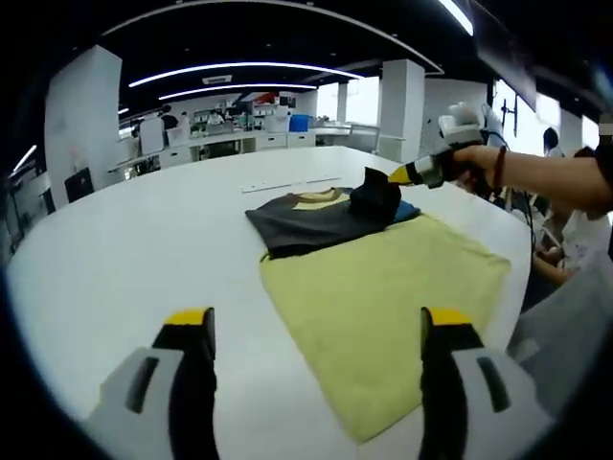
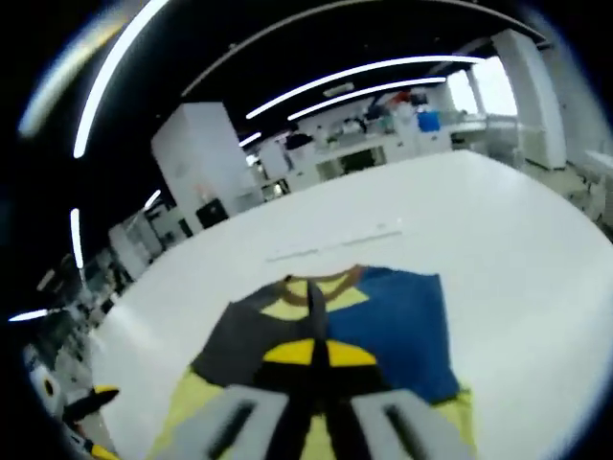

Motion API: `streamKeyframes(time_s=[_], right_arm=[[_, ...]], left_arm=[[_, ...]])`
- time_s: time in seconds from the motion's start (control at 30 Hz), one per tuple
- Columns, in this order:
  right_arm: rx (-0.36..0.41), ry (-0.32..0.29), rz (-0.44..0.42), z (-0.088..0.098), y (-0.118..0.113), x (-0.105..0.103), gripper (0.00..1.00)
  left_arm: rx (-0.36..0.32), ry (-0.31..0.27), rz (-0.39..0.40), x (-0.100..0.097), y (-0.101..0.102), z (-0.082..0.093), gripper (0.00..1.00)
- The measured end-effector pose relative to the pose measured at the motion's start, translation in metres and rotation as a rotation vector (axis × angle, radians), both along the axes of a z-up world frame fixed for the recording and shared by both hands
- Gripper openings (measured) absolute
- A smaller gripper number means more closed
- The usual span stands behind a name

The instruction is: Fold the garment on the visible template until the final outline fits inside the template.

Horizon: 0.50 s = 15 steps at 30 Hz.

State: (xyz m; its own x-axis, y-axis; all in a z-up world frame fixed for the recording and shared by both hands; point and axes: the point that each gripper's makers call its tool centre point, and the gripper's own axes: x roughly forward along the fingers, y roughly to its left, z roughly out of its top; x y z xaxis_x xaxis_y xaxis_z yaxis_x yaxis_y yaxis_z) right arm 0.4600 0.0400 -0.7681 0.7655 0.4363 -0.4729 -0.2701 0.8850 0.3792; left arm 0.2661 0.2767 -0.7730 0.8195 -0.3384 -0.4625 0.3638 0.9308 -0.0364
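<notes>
Yellow cloth template point(image 1: 383, 307) lies flat on the white desk point(image 1: 124, 249), with the dark grey garment point(image 1: 311, 222) at its far edge, partly overlapping it. My right gripper point(image 1: 396, 175) is clamped on a raised fold of the garment, its blue inner side point(image 2: 393, 326) exposed. My left gripper point(image 1: 316, 331) hovers with jaws apart, holding nothing.

Right gripper point(image 1: 395, 176) pinches dark garment point(image 1: 316, 220) above yellow template point(image 1: 383, 307).
</notes>
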Motion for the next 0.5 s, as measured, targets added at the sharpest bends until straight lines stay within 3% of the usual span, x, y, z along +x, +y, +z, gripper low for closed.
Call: streamKeyframes(time_s=[0.27, 0.5], right_arm=[[0.032, 0.044, -0.087, -0.017, -0.029, -0.002, 0.0], [-0.002, 0.08, -0.117, -0.033, -0.048, -0.013, 0.0]], left_arm=[[-0.013, 0.0, -0.008, 0.0, -0.003, 0.0, 0.85], [-0.021, -0.009, -0.021, 0.001, -0.008, 0.003, 0.87]])
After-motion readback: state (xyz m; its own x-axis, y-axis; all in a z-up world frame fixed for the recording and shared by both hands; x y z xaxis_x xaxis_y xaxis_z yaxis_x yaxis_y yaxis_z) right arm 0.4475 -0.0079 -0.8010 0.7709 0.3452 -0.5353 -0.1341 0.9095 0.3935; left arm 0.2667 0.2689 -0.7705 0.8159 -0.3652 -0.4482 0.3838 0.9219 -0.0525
